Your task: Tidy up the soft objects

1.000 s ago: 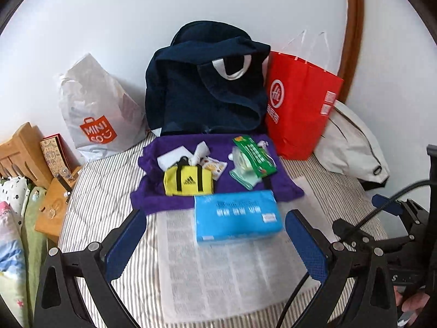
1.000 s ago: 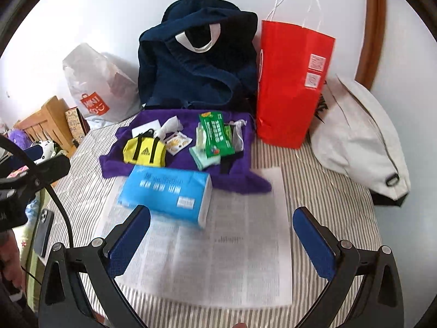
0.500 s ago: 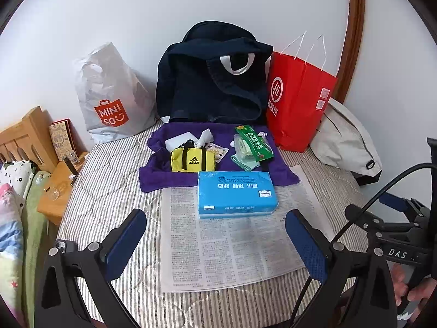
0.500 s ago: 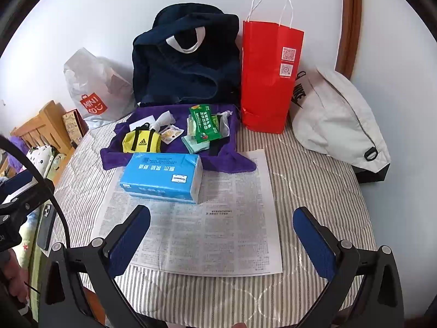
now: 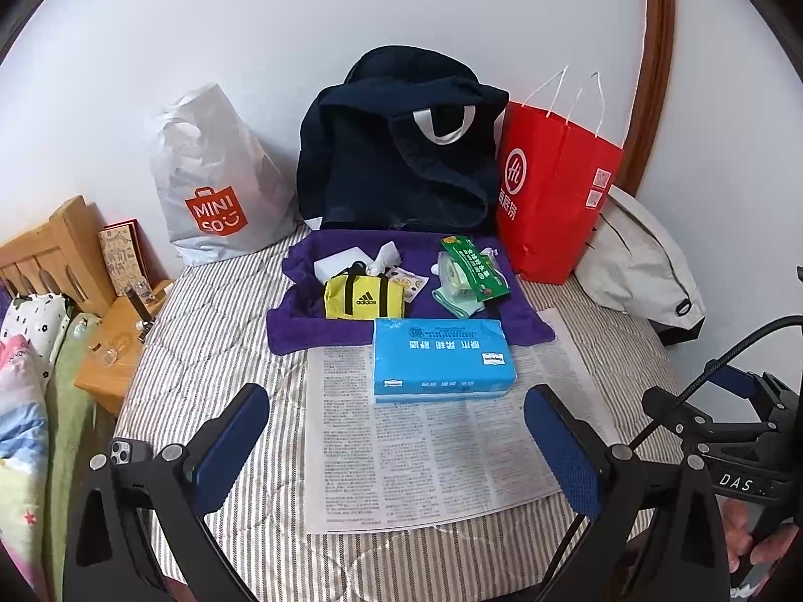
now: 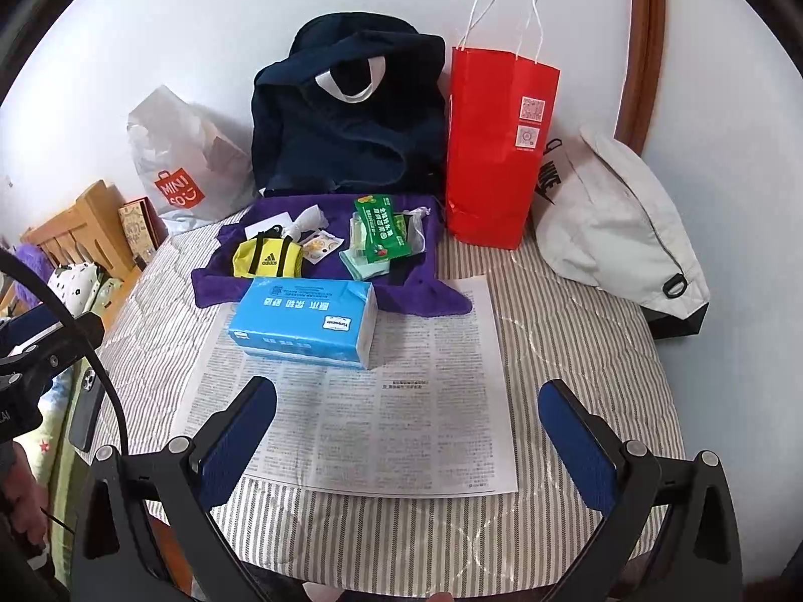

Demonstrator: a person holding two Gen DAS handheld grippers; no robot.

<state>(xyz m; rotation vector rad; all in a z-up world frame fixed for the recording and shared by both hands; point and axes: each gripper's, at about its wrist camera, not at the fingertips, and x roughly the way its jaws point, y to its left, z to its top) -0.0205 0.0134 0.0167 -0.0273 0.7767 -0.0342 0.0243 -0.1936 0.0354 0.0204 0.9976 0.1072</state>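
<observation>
Both grippers gape, empty, over the bed.
Left gripper and right gripper face the blue tissue pack on the newspaper's far edge.

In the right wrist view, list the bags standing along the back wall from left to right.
White Miniso bag → navy bag → red paper bag → pale grey Nike bag.

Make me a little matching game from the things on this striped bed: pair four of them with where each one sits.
1. blue tissue pack
2. small yellow pouch
3. red paper bag
4. dark smartphone

a. at the bed's left edge
b. on the purple towel
c. upright beside the navy bag
d. on the newspaper sheet

Pairs: 1-d, 2-b, 3-c, 4-a
</observation>
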